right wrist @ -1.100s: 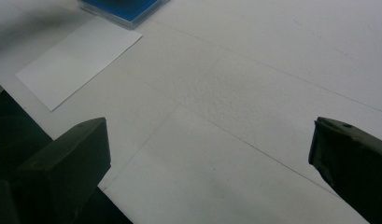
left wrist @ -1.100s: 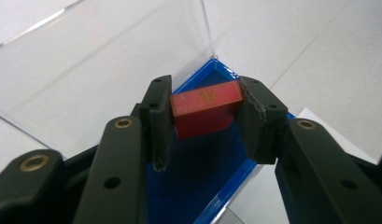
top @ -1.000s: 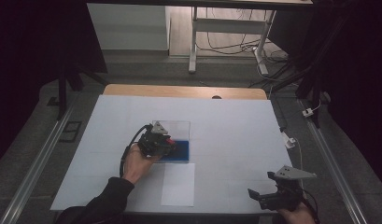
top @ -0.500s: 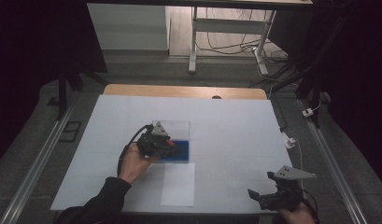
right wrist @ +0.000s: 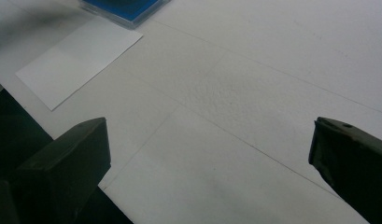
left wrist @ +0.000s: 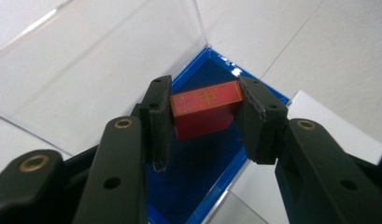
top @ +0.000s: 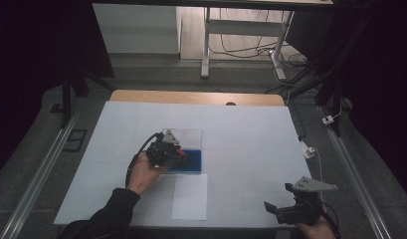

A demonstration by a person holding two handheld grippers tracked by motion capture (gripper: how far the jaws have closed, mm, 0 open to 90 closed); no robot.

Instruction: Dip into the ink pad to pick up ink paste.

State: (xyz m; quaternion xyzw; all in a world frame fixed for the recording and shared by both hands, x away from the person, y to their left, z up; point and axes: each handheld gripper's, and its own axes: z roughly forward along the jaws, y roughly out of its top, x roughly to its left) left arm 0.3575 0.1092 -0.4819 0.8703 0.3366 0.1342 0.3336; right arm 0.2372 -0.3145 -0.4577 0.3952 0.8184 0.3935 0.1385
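The left gripper (left wrist: pixel 205 116) was clamped on the red block (left wrist: pixel 206 109), holding it over the blue tray (left wrist: pixel 198 172), probably to set it inside; the clear lid (top: pixel 183 137) stood open behind; the right gripper (right wrist: pixel 207 154), jaws apart, waited near the white sheet (right wrist: pixel 79 58).

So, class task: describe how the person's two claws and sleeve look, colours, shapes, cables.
Both claws are black. The left claw has two flat black jaws with brass-coloured rivets on the arms behind them, and a black cable loops from it. The right claw carries a grey three-cornered plate on top. The person's left arm wears a dark sleeve.
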